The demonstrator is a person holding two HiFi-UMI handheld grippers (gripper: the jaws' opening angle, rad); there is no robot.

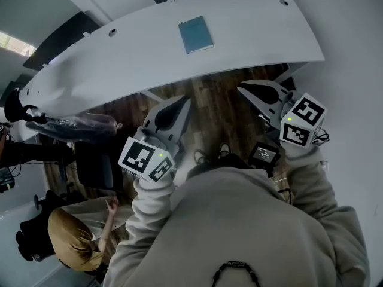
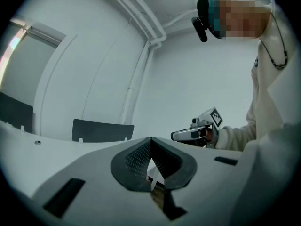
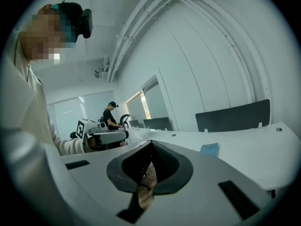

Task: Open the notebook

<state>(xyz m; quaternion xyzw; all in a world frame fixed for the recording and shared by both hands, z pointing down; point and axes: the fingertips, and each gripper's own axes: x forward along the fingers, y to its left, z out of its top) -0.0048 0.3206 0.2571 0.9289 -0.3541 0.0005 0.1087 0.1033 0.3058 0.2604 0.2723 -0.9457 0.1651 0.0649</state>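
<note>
At upper centre of the frame, the notebook (image 1: 195, 34) lies closed on the worktop (image 1: 257, 28), untouched. Left gripper (image 1: 183, 102) and right gripper (image 1: 243, 89) sit well short, jaws closed, apparently empty. Opening remains outstanding.

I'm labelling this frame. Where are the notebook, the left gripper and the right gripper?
notebook (image 1: 195, 34), head view, middle of its blue cover.
left gripper (image 1: 185, 101), head view, tip where its fingers meet.
right gripper (image 1: 241, 90), head view, tip where its fingers meet.
</note>
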